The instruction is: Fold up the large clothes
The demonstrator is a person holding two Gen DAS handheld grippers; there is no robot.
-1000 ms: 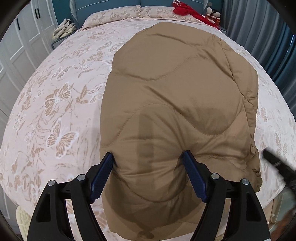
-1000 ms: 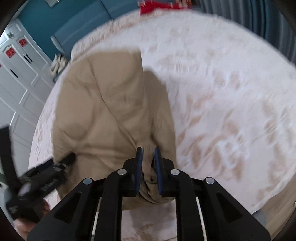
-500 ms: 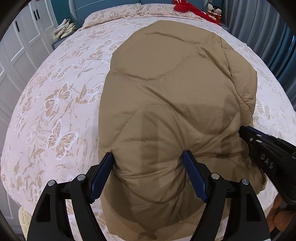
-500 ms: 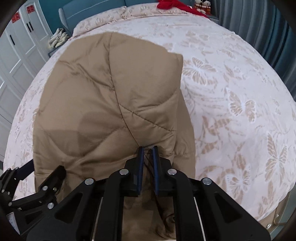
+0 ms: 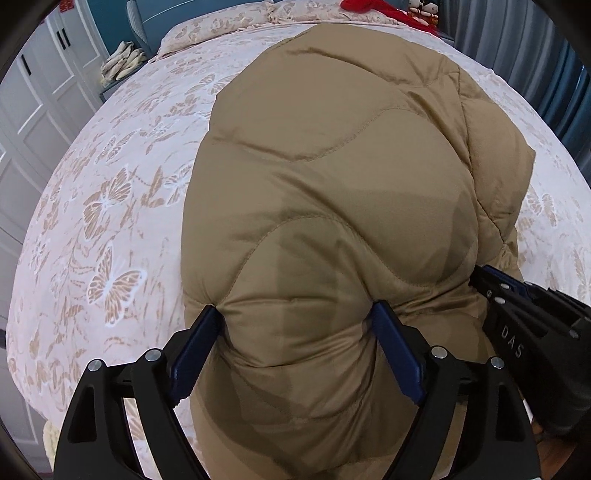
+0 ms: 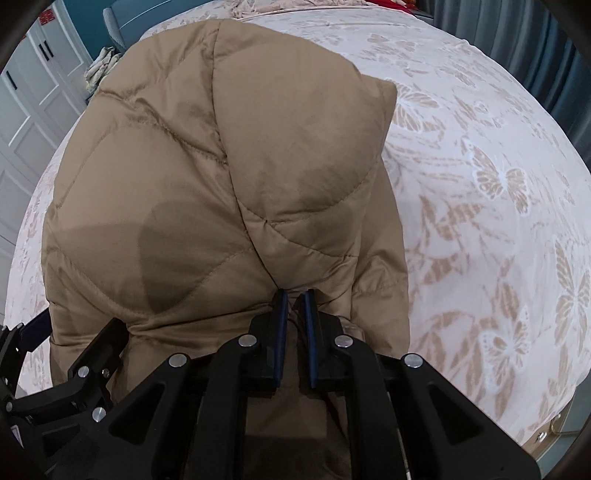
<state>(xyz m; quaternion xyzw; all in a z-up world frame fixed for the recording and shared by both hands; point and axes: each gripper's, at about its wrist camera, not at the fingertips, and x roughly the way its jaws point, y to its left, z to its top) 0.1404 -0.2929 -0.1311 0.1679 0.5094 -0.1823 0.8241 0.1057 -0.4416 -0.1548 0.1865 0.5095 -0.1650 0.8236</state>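
Note:
A tan quilted puffer jacket (image 5: 332,184) lies lengthwise on the bed and hangs over its near edge; it also fills the right wrist view (image 6: 207,177). My left gripper (image 5: 295,317) is wide open, its blue fingers pressed against the jacket's near part, one on each side of a bulge. My right gripper (image 6: 294,295) is shut on a fold of the jacket's right edge near the near end, and shows as a black tool at the right of the left wrist view (image 5: 517,317). A folded-over panel lies on the jacket's right half.
The bed (image 5: 110,206) has a pale butterfly-print cover. Pillows (image 5: 221,33) and red items (image 5: 373,7) lie at the head. White wardrobe doors (image 5: 33,110) stand on the left, blue curtains (image 6: 554,48) on the right. The bed's near right corner (image 6: 546,432) shows.
My right gripper has come in to the jacket's right edge, close beside my left gripper, still shut on the fabric. The jacket has bunched up and risen nearer both cameras.

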